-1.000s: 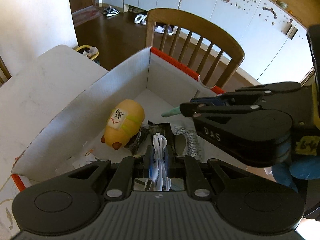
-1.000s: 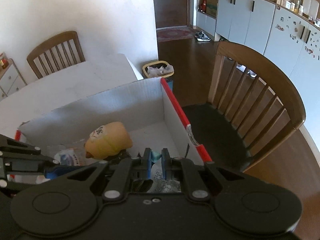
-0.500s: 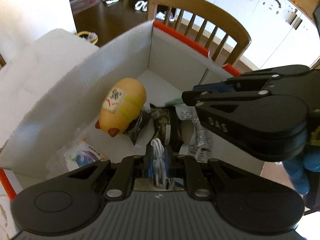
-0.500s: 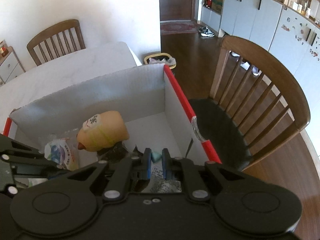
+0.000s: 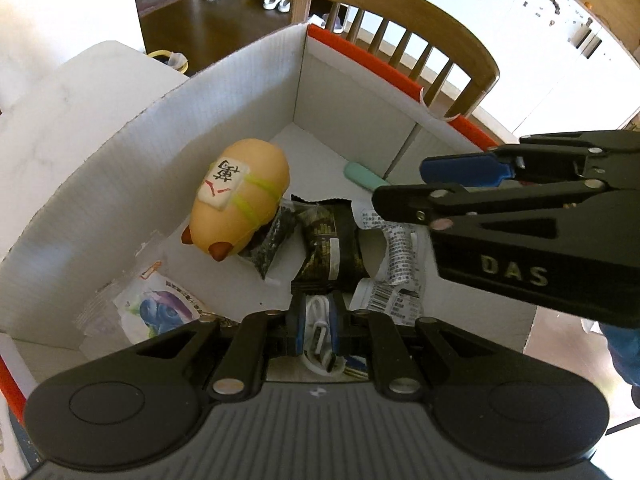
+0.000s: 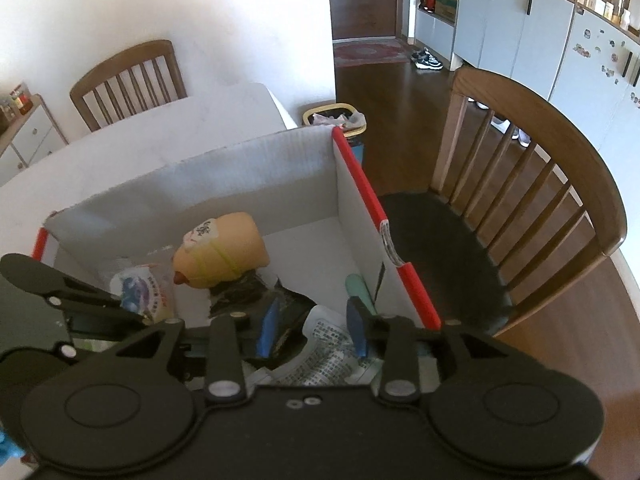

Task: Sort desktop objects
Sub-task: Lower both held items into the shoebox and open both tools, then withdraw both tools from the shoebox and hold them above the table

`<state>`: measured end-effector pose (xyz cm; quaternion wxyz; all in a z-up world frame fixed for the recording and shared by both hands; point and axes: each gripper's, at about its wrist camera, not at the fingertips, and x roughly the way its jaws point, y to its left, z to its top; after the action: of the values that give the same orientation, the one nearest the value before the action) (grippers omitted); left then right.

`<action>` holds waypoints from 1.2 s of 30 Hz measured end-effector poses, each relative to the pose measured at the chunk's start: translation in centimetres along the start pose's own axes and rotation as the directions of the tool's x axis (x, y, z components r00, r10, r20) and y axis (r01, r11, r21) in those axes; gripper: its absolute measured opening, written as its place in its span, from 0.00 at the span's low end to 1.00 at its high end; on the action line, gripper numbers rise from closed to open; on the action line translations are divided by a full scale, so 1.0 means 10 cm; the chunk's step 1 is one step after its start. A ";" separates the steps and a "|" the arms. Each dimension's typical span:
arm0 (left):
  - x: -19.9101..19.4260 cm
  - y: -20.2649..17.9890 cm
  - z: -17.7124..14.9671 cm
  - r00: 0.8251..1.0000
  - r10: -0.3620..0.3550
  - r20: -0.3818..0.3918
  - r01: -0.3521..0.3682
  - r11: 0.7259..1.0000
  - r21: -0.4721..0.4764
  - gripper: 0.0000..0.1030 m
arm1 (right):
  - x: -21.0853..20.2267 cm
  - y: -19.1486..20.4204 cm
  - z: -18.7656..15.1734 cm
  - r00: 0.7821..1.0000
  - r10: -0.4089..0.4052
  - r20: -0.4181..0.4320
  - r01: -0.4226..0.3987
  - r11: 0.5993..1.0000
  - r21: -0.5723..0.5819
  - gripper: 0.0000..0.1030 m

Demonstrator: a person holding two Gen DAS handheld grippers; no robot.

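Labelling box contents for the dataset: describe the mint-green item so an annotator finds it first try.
Look inside the white cardboard box with the red rim, on the side nearest the wooden chair. The mint-green stick lies flat on the box floor against that wall, beyond the dark snack wrapper. It is the only pale green thing there: slim, smooth, round-ended, unprinted.

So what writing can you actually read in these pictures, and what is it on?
"DAS": raised letters on the side of the right gripper.
A black character, with a red mark beneath it, on the white patch of the yellow toy: I cannot read it reliably.
Print and barcode on the white packet: too small.
Print on the blue-pictured sachet and the dark packet: blurred.
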<state>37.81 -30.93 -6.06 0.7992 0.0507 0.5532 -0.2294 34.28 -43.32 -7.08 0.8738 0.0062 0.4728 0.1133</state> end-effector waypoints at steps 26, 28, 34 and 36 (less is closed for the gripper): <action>-0.93 0.17 -0.35 0.980 -0.019 0.199 0.040 0.994 -0.100 0.30 | -0.58 0.13 -0.06 0.994 0.098 0.051 -0.098 0.995 -0.005 0.47; -1.03 0.20 -0.42 0.975 -0.019 0.223 0.045 0.993 -0.112 0.31 | -0.62 0.17 -0.07 0.993 0.108 0.056 -0.107 0.994 -0.010 0.48; -1.29 0.26 -0.64 0.960 0.011 0.280 0.027 0.991 -0.133 0.64 | -0.71 0.32 -0.12 0.988 0.143 0.060 -0.141 0.990 -0.028 0.52; -1.35 0.28 -0.69 0.958 0.009 0.285 0.031 0.990 -0.136 0.64 | -0.73 0.40 -0.15 0.987 0.148 0.058 -0.146 0.989 -0.039 0.53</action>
<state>29.23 -21.91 3.06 0.8709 -0.0416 0.4471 -0.1997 28.45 -41.10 -1.47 0.8771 0.0294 0.4422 0.1852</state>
